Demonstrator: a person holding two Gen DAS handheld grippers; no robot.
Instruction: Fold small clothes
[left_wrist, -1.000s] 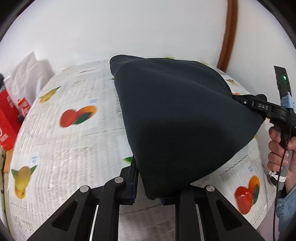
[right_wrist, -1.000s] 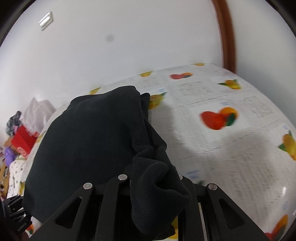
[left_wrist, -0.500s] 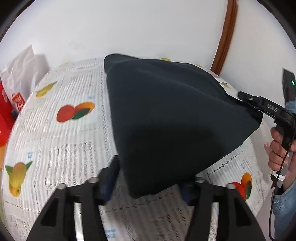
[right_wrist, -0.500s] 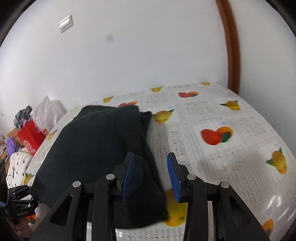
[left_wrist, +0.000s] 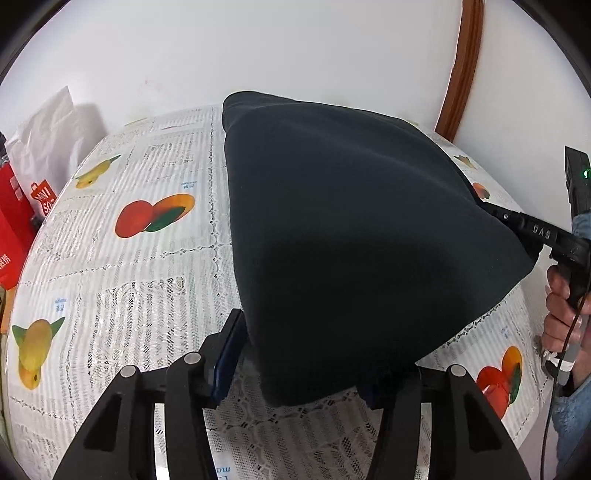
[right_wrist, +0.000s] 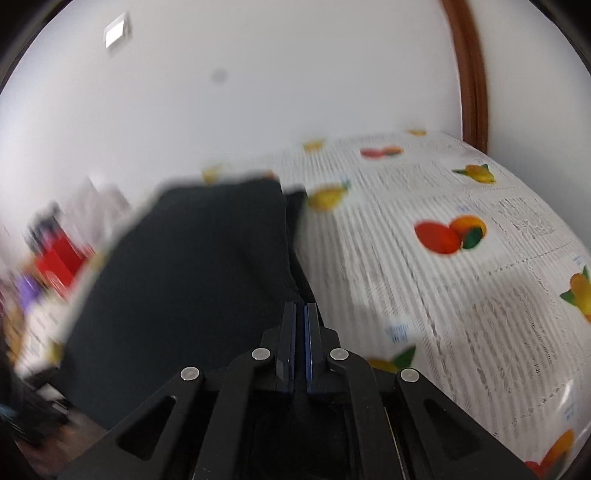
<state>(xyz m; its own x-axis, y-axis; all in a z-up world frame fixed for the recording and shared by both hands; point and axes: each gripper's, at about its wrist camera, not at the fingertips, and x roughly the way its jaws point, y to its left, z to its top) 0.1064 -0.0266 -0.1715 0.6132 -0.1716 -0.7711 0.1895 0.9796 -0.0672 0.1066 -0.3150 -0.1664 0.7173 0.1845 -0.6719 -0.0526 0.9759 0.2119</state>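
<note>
White wall (left_wrist: 258, 55) filled the background of both views, with a brown wooden trim (left_wrist: 461, 66) running up at about one o'clock. Below it lay a tablecloth (left_wrist: 122, 280) printed with newsprint lines and fruit pictures. At nine o'clock in the left wrist view, off the table's edge, stood a white bag (left_wrist: 48, 136) and a red bag (left_wrist: 18, 218).

On the cloth, from the middle toward three o'clock, rested the dark garment (left_wrist: 351, 240), folded into a thick wedge. Its long axis ran from the near end at six o'clock away toward twelve o'clock, where a squared far corner pointed at the wall. One broad corner bulged out toward three o'clock.

The left gripper (left_wrist: 299, 365) had its jaws spread wide, the near edge of the garment lying between them; a blue pad (left_wrist: 227, 362) showed on the left finger, while the other finger was mostly hidden by fabric. Whether the pads touched the fabric could not be told.

At three o'clock in the same view, the right gripper (left_wrist: 517, 225) reached in beside the garment's bulging corner, held by the right hand (left_wrist: 561, 317).

The right wrist view was blurred. There the garment (right_wrist: 192, 280) sat from nine to six o'clock, its length again running away toward the wall. The right gripper (right_wrist: 300, 317) had its blue pads pressed together with only a thin slit between, at the garment's right edge; it was unclear whether any fabric was pinched.
</note>
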